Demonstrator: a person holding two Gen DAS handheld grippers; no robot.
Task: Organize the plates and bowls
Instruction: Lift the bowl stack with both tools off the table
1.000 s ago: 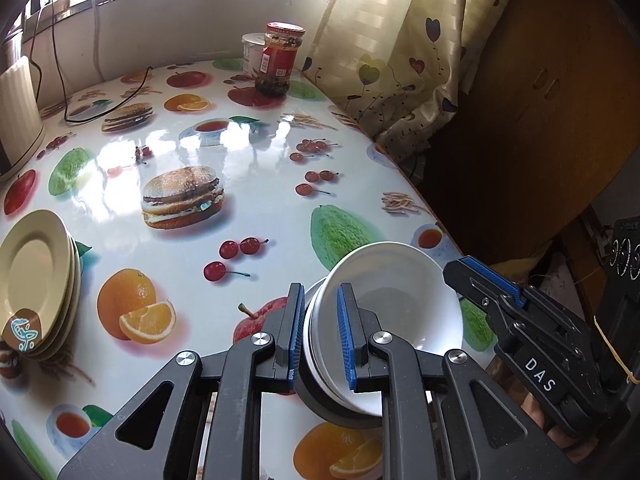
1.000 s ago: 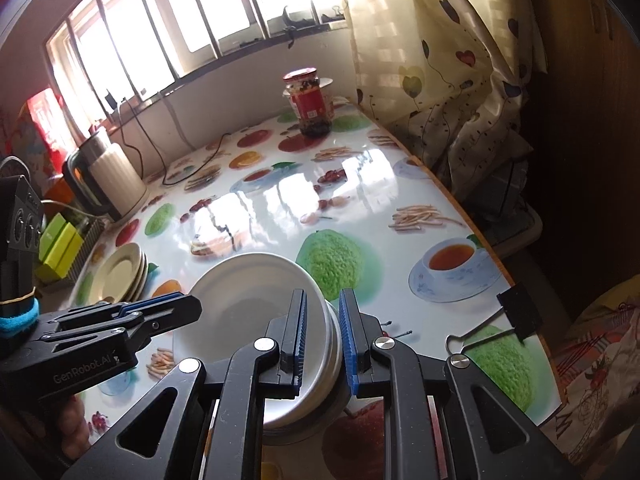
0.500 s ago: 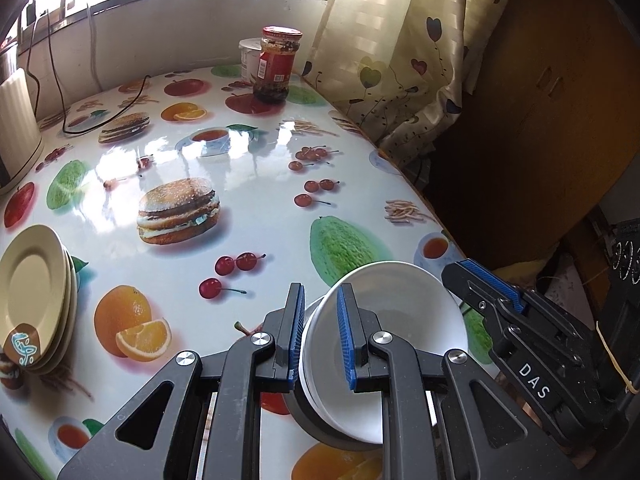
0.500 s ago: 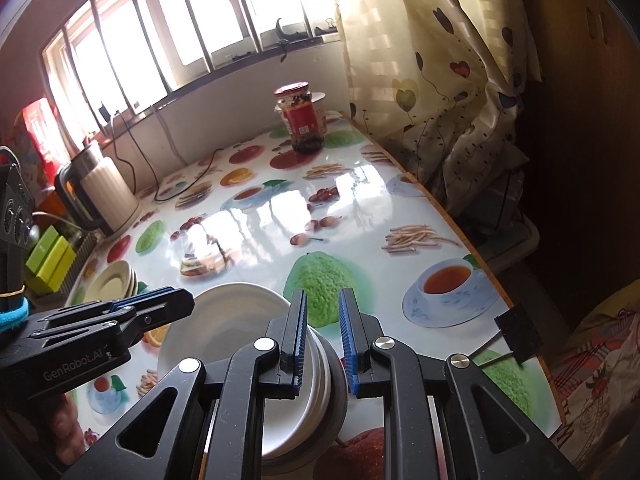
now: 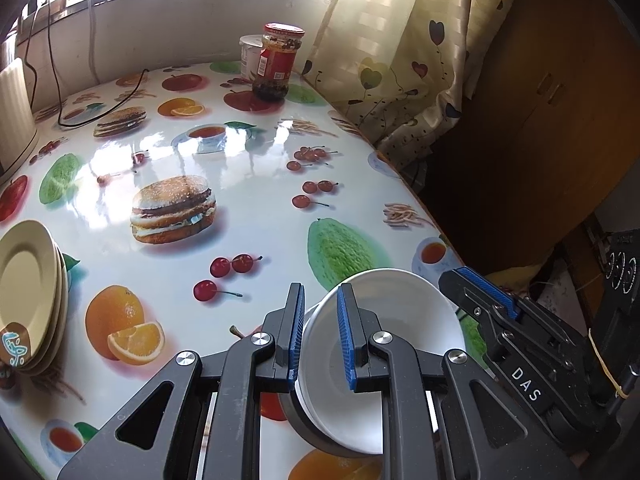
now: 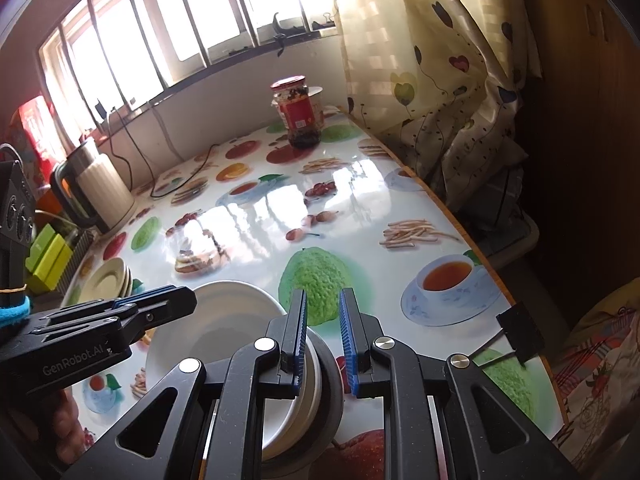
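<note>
My left claw (image 5: 320,338) is clamped narrow on the near left rim of the stack of white bowls (image 5: 384,344), one blue pad outside the wall and one inside. My right claw (image 6: 323,336) pinches the opposite rim of the same stack (image 6: 224,320), its left pad inside the bowl and its right pad against the dark outer bowl beneath. Between the two claws the stack sits tilted over the near edge of the table (image 5: 248,160), and I cannot tell whether its base touches the surface. Far to the left of the left claw, a stack of yellow-green plates (image 5: 28,292) rests at the table's edge. Well ahead of both claws, by the wall, stands a red-lidded jar (image 5: 278,62) with a white tub (image 5: 251,54) just behind it. In the right wrist view a cream kettle (image 6: 94,190) stands far ahead to the left, beyond the plates.
</note>
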